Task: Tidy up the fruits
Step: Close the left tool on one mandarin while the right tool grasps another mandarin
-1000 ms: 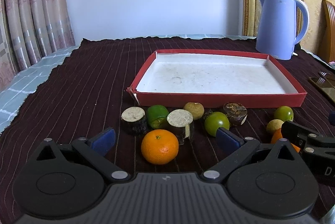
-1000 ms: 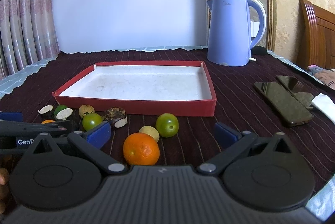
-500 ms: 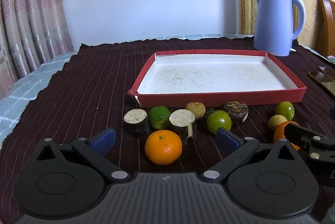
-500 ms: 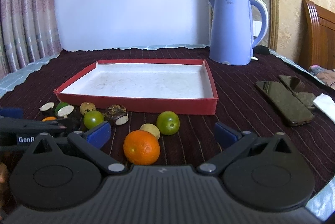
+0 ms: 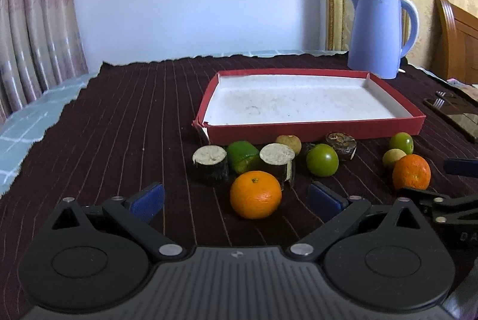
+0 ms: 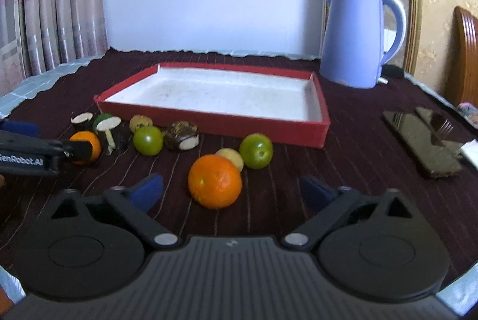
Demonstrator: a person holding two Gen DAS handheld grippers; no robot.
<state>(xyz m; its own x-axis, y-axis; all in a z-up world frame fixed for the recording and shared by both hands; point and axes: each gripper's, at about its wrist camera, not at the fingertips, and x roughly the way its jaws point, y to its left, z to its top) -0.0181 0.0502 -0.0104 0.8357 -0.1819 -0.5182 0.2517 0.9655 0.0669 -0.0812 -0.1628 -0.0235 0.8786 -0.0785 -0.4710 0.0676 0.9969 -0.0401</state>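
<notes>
A red tray (image 5: 313,130) with a white, bare floor lies on the dark cloth; it also shows in the right wrist view (image 6: 209,124). Fruits lie in a row before it. My left gripper (image 5: 236,197) is open, its blue pads either side of an orange (image 5: 255,194), not touching. Behind that orange lie two cut dark pieces (image 5: 210,160), a green lime (image 5: 242,155) and a green fruit (image 5: 322,160). My right gripper (image 6: 231,190) is open around a second orange (image 6: 215,181). A pale fruit (image 6: 231,158) and a green fruit (image 6: 256,151) lie behind it.
A blue kettle (image 6: 355,36) stands behind the tray at the right. Two dark phones (image 6: 422,137) lie on the cloth at the right. The left gripper's finger (image 6: 35,154) shows at the left edge. Curtains hang at the left.
Both grippers have moved forward toward the fruits; each orange now sits larger and nearer between the open pads. The right view has swung left. No fruit has moved.
</notes>
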